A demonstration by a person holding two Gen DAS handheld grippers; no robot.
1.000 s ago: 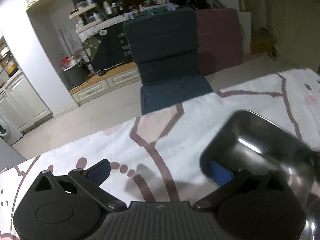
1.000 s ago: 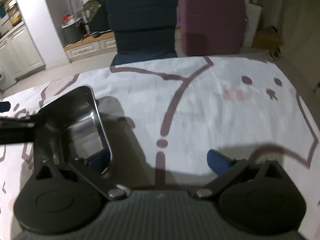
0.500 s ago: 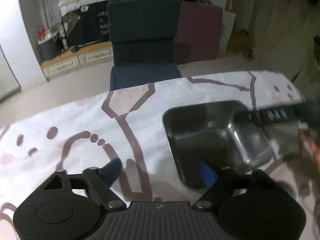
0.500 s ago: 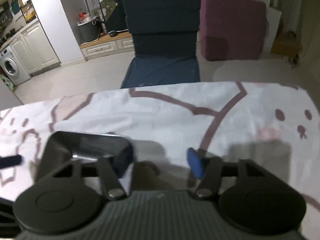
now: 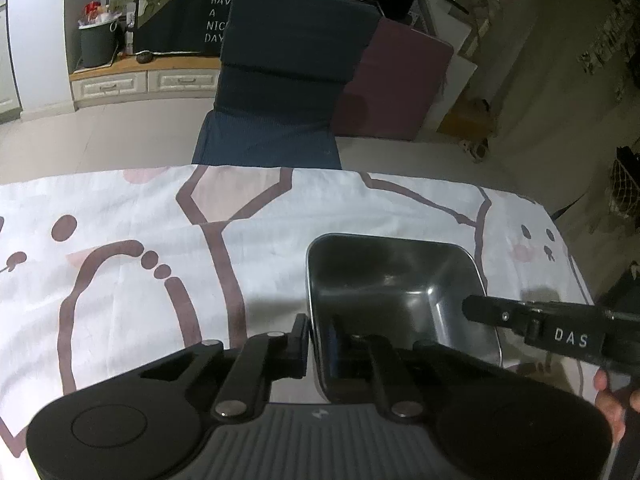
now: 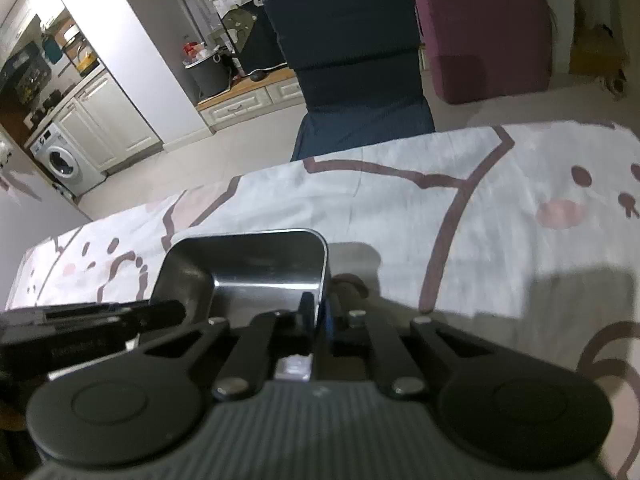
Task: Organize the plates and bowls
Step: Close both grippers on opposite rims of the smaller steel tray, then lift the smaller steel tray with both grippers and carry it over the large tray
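A rectangular stainless steel bowl lies low over the tablecloth; whether it touches the cloth I cannot tell. My left gripper has its jaws closing tight on the bowl's left wall, one pad outside and one inside. In the right wrist view the same bowl shows, and my right gripper is closing tight on its right wall in the same way. Each gripper shows in the other's view: the right one at the bowl's far side, the left one reaching in from the left.
The white tablecloth with brown and pink cartoon lines covers the table. Beyond its far edge stand a dark blue chair and a maroon cushion. A person's fingers hold the right gripper's handle. Cabinets and a washing machine are far off.
Both grippers went from wide open to shut on opposite walls of the steel bowl. The left gripper's view rolled and now faces the bowl squarely.
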